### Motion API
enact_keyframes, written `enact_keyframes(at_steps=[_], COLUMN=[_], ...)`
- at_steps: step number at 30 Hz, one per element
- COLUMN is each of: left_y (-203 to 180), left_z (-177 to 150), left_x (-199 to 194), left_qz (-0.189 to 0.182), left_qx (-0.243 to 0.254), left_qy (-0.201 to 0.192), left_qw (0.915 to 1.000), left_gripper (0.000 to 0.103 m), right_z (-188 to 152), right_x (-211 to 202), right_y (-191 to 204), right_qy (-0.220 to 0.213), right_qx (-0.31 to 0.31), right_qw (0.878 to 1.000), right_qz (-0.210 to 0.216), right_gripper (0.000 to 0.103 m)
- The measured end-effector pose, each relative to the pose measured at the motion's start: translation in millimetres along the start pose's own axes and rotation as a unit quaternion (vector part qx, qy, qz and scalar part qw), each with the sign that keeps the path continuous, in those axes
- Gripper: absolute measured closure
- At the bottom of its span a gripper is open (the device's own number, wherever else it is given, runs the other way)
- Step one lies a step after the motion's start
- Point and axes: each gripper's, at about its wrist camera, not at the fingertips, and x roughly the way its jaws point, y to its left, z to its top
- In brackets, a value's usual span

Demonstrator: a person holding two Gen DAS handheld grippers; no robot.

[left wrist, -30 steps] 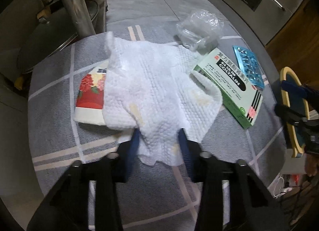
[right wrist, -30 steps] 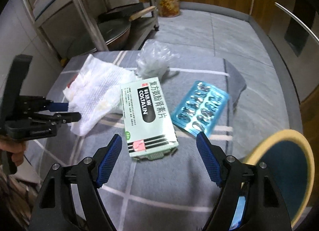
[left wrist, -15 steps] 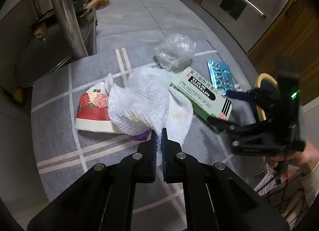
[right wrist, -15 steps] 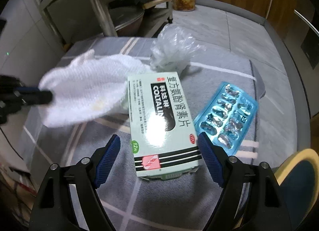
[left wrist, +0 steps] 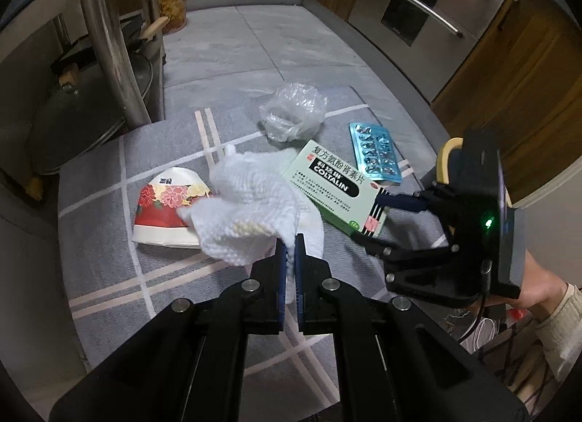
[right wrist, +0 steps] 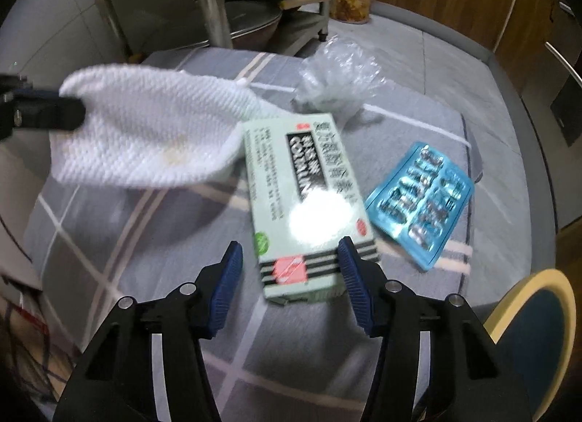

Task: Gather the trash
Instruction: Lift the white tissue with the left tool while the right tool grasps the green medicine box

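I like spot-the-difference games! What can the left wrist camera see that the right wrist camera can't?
Only the left wrist view shows the flattened red flowered paper cup and the person's hand holding the right gripper. Only the right wrist view shows the right gripper's jaws closing around the box end, not yet pressing. Both show the white textured paper towel pinched by the left gripper, green medicine box, blue blister pack, and crumpled clear plastic bag.

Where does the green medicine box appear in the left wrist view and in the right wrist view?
Left wrist view: green medicine box lies right of centre, between the white paper towel and the right gripper.
Right wrist view: lower centre, its near end between the closing, not yet touching fingers.
Shared landmark: blue blister pack, just right of the box.
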Motion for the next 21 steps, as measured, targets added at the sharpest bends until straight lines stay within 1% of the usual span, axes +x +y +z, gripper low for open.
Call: enact_keyframes(at_steps=[4,5,6,8,9,12,18,21], left_y=[1,2,3,4,4,7,15,15], left_z=[-1,-1,-1,-1,-2,-2,1,3], left_x=[-14,-18,-21,-32,-36,-52,-73,-76], left_qz=[-0.001,-0.002,-0.002,-0.004,-0.004,-0.001,-0.005,-0.008], left_qx=[-0.002,-0.004,-0.005,-0.007,-0.007,-0.01,-0.023,-0.023], left_qy=[-0.014,-0.019,-0.022,-0.034,-0.038,-0.056,-0.078,-0.084], left_qw=[0.9999,0.9998,0.9997,0.9994,0.9992,0.9984,0.9967,0.9962], left_gripper=[0.099,0.099,0.099,0.099,0.099,0.099,0.099,0.099], right_z=[-4,-3,0,3,7,13,27,29], right_x=[-5,-6,-8,-12,-12,-6,21,31], right_y=[3,2,-1,-4,-6,-8,-4,-4], right_qy=[0.003,0.002,-0.005,-0.02,-0.025,-0.024,-0.006,0.008], right_qx=[-0.003,0.002,0.008,0.015,0.018,0.015,-0.029,-0.034], right_qw=[1.0,1.0,1.0,1.0,1.0,1.0,0.999,0.999], right_qz=[0.005,0.007,0.005,0.0,-0.004,-0.003,-0.028,-0.028], right_gripper=[0.044,0.039,0.03,0.024,0.023,0.018,0.016,0.016])
